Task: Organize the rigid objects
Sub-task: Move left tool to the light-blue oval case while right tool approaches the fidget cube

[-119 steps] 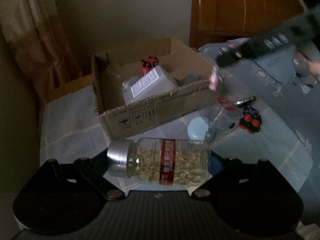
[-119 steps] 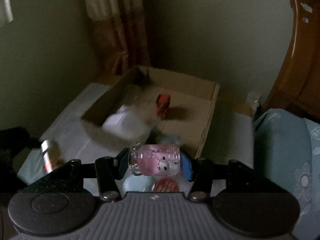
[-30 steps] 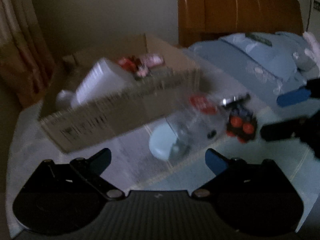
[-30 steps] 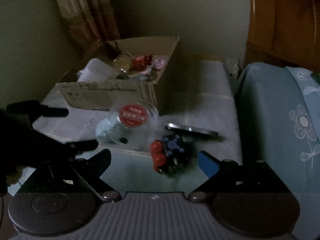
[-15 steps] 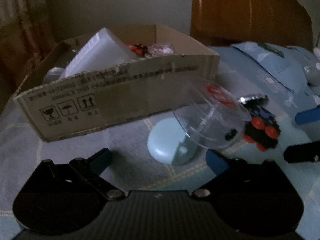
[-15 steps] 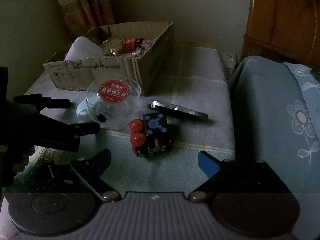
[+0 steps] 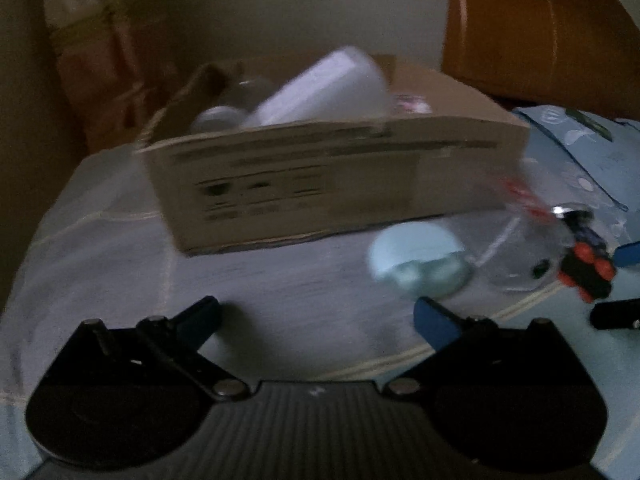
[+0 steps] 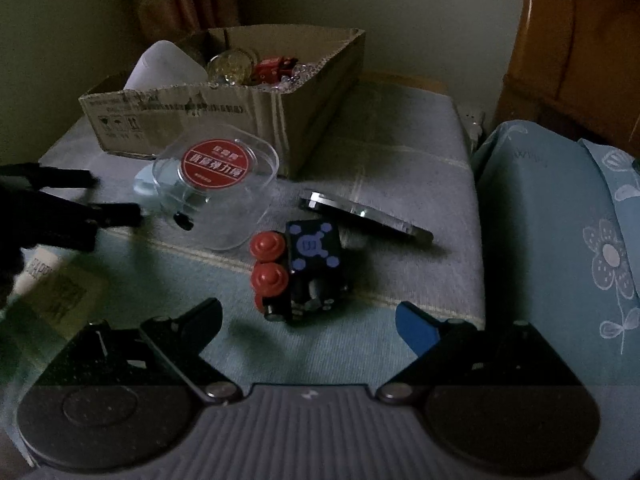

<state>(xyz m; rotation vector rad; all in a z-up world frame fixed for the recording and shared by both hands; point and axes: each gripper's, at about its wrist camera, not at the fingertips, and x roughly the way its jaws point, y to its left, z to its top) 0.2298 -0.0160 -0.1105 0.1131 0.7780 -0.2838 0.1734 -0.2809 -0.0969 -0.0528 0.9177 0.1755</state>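
Note:
My left gripper [image 7: 316, 312] stands open and empty over the cloth, short of the cardboard box [image 7: 332, 184]. A light-blue round thing [image 7: 416, 260] and a clear plastic case [image 7: 524, 240] with a red label lie ahead to its right. In the right wrist view a black toy cube with red knobs [image 8: 300, 268] sits just beyond my open, empty right gripper [image 8: 308, 311]. The clear case [image 8: 216, 188] lies left of the toy, and a flat shiny piece [image 8: 364, 212] lies behind it. The left gripper [image 8: 92, 194] reaches in from the left edge, near the case.
The box [image 8: 224, 116] holds a white container [image 8: 160, 68], a capsule bottle and small toys. A pale labelled packet [image 8: 52, 280] lies at the lower left. Blue bedding [image 8: 560, 220] rises on the right, with a wooden headboard [image 8: 580, 40] behind it.
The capsule bottle and the pink jar have left my grippers and lie in the box. The left gripper has swung left and down. The right gripper has sunk toward the black toy.

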